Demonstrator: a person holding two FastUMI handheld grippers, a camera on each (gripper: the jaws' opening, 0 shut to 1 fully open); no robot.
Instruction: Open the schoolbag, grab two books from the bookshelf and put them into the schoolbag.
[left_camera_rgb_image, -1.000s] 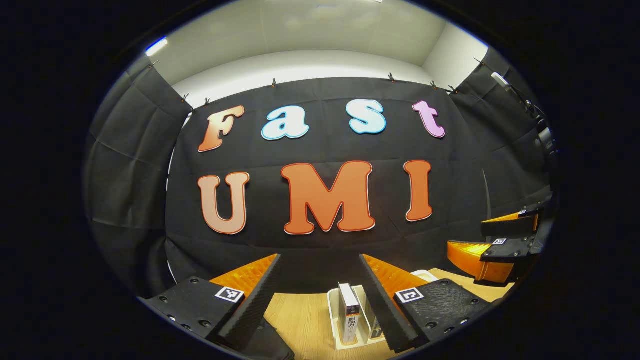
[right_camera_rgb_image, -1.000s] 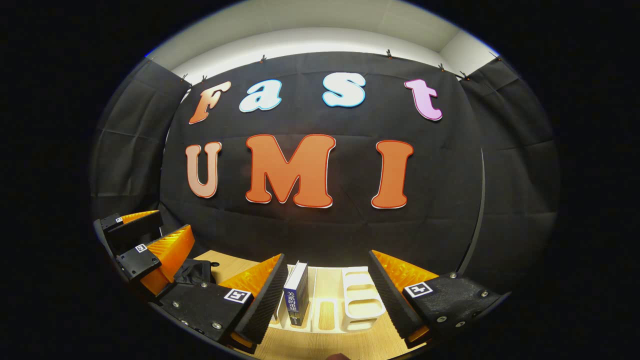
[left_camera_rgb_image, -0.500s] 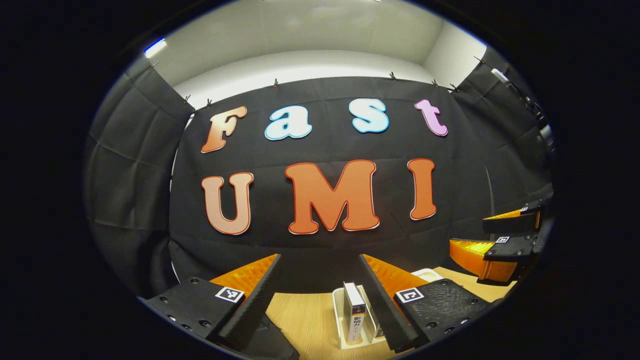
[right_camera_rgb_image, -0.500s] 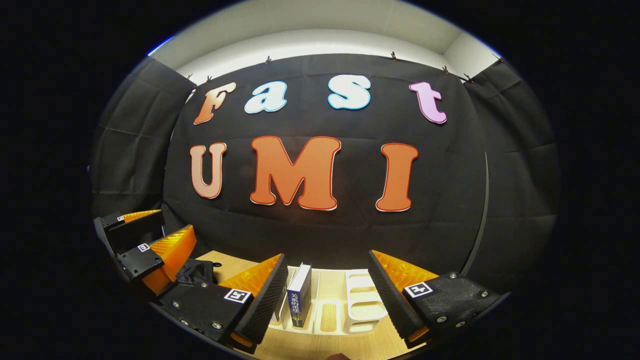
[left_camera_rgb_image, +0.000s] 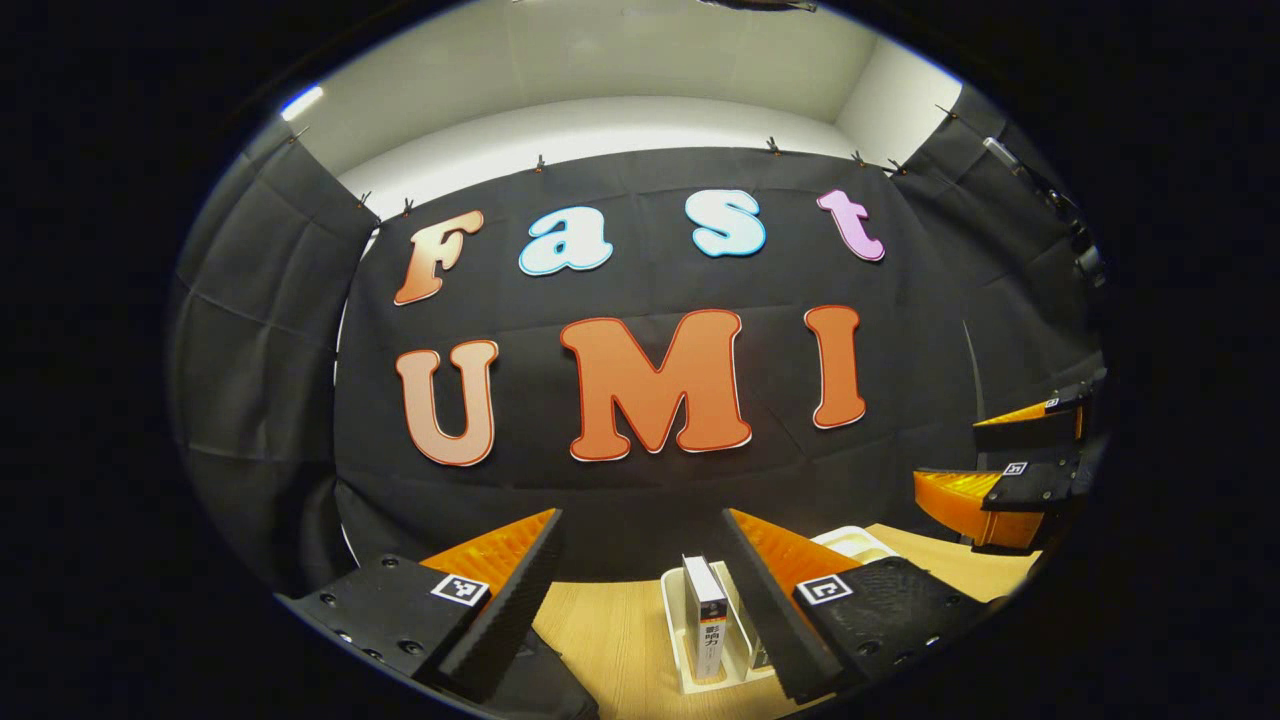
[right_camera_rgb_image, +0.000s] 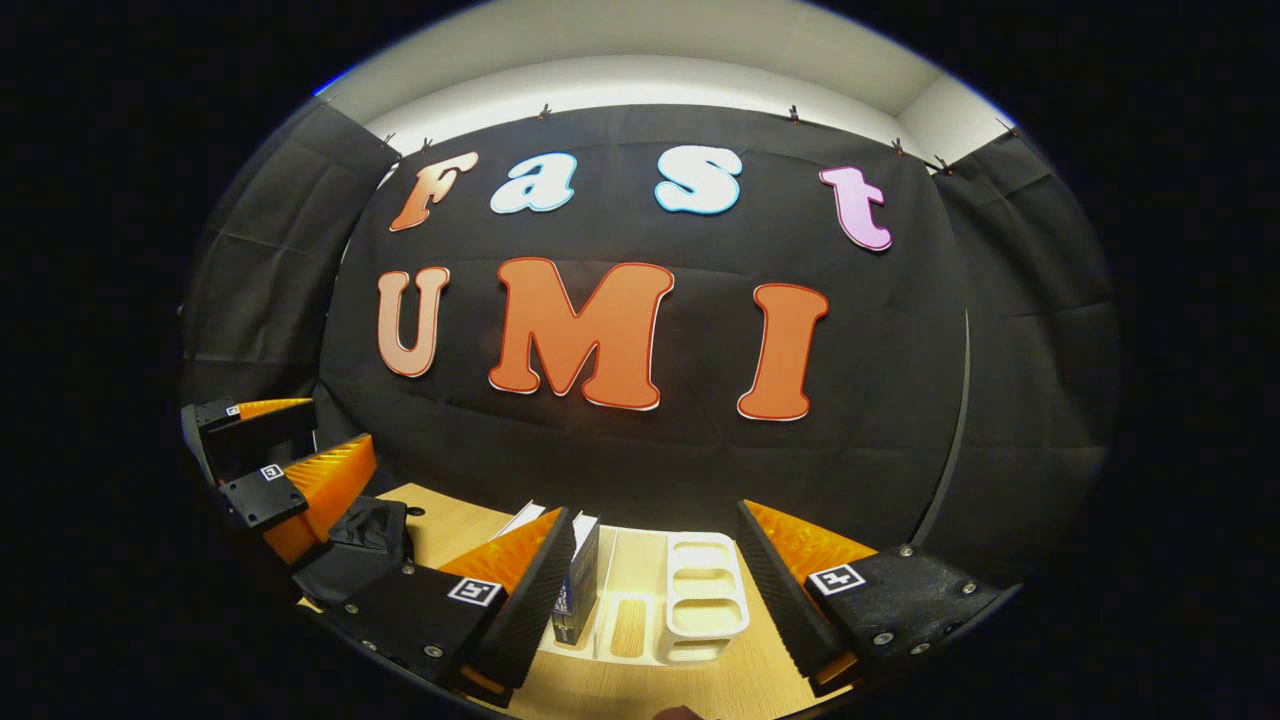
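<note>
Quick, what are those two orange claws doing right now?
Left gripper: open, holding nothing.
Right gripper: open, holding nothing.

Your right gripper view: bookshelf (right_camera_rgb_image: 700, 600) bottom centre on table (right_camera_rgb_image: 455, 525) | book (right_camera_rgb_image: 578, 585) in its left slot | schoolbag (right_camera_rgb_image: 360, 545) lower left, left gripper (right_camera_rgb_image: 275, 470) above it

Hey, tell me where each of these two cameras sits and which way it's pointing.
Left gripper view: rides on the left tongs, facing the booth wall over a white book rack; right tongs farther off.
Right gripper view: rides on the right tongs, facing the same wall; left tongs beside a black schoolbag.
Shared: rack, wooden table, wall.
</note>
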